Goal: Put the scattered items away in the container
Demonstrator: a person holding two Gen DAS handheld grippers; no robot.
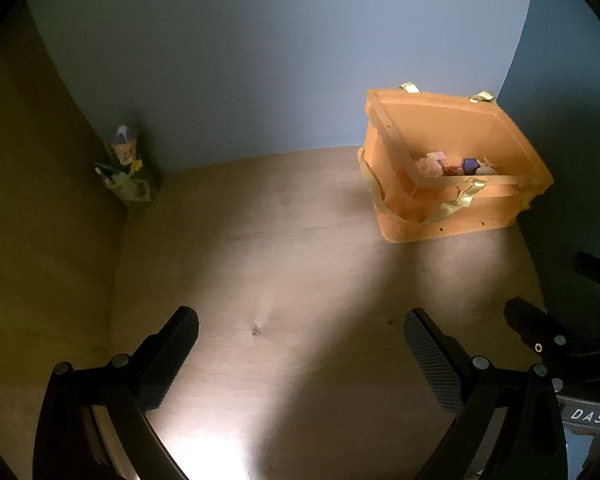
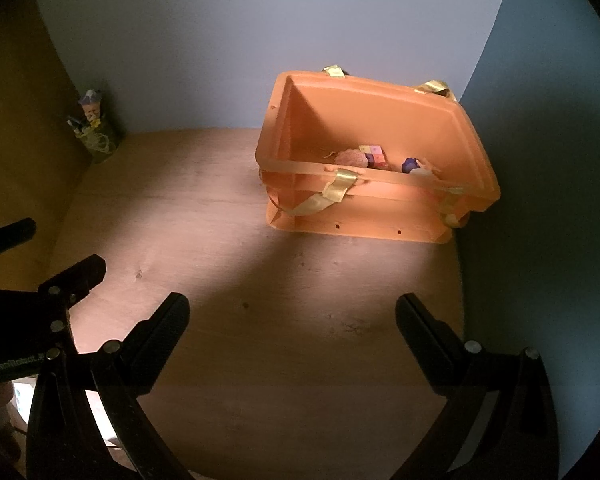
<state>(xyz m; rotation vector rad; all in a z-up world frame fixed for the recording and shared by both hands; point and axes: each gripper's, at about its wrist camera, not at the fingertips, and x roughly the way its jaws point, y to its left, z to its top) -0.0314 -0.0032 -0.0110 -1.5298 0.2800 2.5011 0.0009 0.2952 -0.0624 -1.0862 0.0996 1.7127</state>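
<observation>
A: Crate point(image 2: 380, 200) first — where is it sitting from each gripper?

B: It is standing at the back right of the bench point(image 2: 228, 340), close to the wall. From the right gripper point(image 2: 292, 316) it is lying almost straight ahead, a touch right of the line between the fingers. From the left gripper point(image 1: 302, 330) it is lying ahead and well off to the right.

A: So the right hand is looking like the nearer one?

B: I am judging it so; the crate is filling more of the right wrist view and its long side is running across that gripper's path, open top tilted toward the camera.

A: And the fingers?

B: Both pairs are standing spread wide with nothing between them. Each gripper is hovering over bare wood, and each is showing at the edge of the other's view, so they are sitting side by side.

A: What is already in the crate?

B: Small toys point(image 2: 374, 158) are lying along the near wall: a pinkish fuzzy ball, some coloured cubes, something purple. Yellow straps are hanging over the rim.

A: Anything left scattered?

B: The bench in front of both grippers is showing only stains. One cluttered cup point(image 1: 130, 168) with a little figure in it is standing in the far left corner, well apart from the crate; whether that counts as a scattered item I cannot tell. If it does, the left gripper is the better placed, since the cup is lying ahead and left of its fingers.
</observation>
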